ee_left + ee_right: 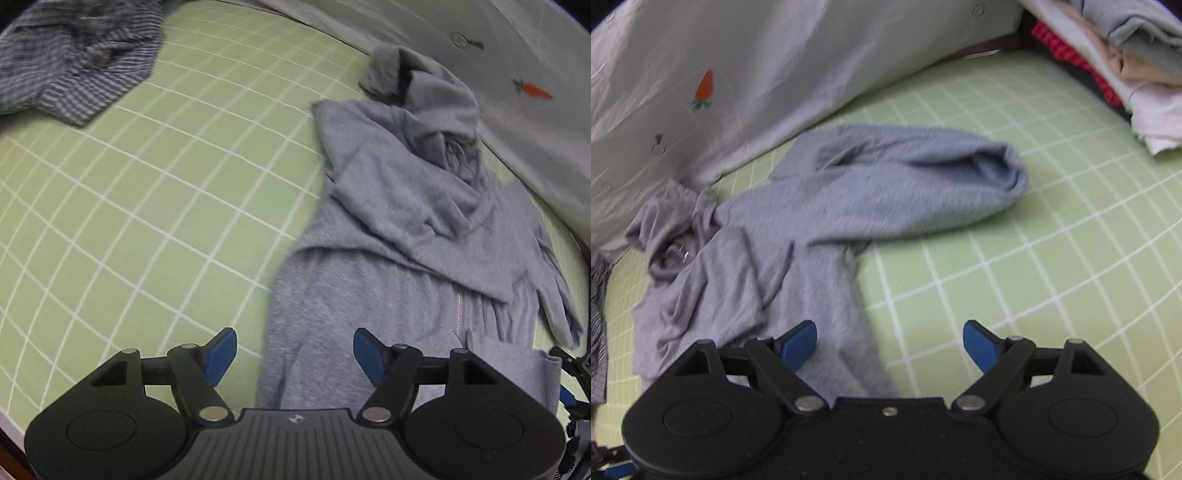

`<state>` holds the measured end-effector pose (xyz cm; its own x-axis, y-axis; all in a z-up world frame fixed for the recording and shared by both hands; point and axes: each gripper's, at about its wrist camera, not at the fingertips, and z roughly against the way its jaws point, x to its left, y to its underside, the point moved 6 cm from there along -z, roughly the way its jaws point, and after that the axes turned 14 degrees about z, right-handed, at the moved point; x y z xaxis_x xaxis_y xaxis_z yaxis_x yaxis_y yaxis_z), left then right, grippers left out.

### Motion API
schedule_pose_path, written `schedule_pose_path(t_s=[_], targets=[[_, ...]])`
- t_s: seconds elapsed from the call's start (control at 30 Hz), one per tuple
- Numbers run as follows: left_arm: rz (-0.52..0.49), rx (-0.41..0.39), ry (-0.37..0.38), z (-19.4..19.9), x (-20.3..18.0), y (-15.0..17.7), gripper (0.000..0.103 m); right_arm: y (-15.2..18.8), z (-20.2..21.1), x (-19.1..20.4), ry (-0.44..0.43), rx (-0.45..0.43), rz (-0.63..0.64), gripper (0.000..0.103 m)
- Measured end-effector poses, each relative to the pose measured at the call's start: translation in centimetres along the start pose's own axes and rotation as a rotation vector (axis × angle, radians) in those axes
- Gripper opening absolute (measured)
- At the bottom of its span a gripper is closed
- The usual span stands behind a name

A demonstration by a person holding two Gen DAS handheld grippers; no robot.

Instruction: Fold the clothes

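A grey zip hoodie (406,229) lies rumpled on the green checked bed sheet (166,177), one sleeve folded across its chest and the hood bunched at the far end. My left gripper (293,354) is open and empty, hovering over the hoodie's near left hem. In the right wrist view the hoodie (798,236) spreads out with a sleeve (942,184) reaching right. My right gripper (888,345) is open and empty, just above the hoodie's near right edge. The right gripper also shows at the left wrist view's right edge (570,380).
A blue striped shirt (70,59) lies crumpled at the far left of the bed. A pale quilt with a carrot print (738,74) runs along the far side. A stack of folded clothes (1126,59) sits at the far right.
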<state>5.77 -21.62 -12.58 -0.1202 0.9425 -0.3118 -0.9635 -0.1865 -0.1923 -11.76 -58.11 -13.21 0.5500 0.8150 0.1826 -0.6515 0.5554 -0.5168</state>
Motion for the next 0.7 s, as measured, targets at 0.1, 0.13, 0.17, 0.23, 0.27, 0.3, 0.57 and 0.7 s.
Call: schedule_pose_path(t_s=[0.1,0.13,0.17,0.23,0.27,0.3,0.57,0.7], targets=[[-0.050,0.000,0.043,0.6,-0.8,0.9,0.070,1.1,0.5,0.9,-0.045,0.005,0.005,0.083],[-0.069,0.001,0.057,0.8,-1.0,1.3,0.069,1.5,0.9,1.2,-0.064,-0.001,0.006,0.074],[-0.087,0.001,0.072,1.1,-1.2,1.9,0.069,1.9,1.3,1.5,-0.087,-0.006,0.010,0.065],[-0.120,0.002,0.100,1.3,-1.6,3.0,0.061,2.6,2.2,2.0,-0.115,-0.025,0.036,0.025],[-0.132,-0.001,0.111,1.3,-1.7,3.7,0.046,3.0,2.6,2.2,-0.120,-0.037,0.056,0.020],[-0.144,-0.003,0.121,1.2,-1.8,4.4,0.035,3.4,3.2,2.4,-0.118,-0.053,0.079,0.011],[-0.191,-0.110,0.135,5.3,-0.2,8.7,0.002,7.2,9.4,1.5,-0.167,-0.132,0.133,0.007],[-0.165,-0.108,0.059,6.5,2.7,11.7,0.000,10.8,10.9,0.3,-0.162,-0.057,0.159,0.007]])
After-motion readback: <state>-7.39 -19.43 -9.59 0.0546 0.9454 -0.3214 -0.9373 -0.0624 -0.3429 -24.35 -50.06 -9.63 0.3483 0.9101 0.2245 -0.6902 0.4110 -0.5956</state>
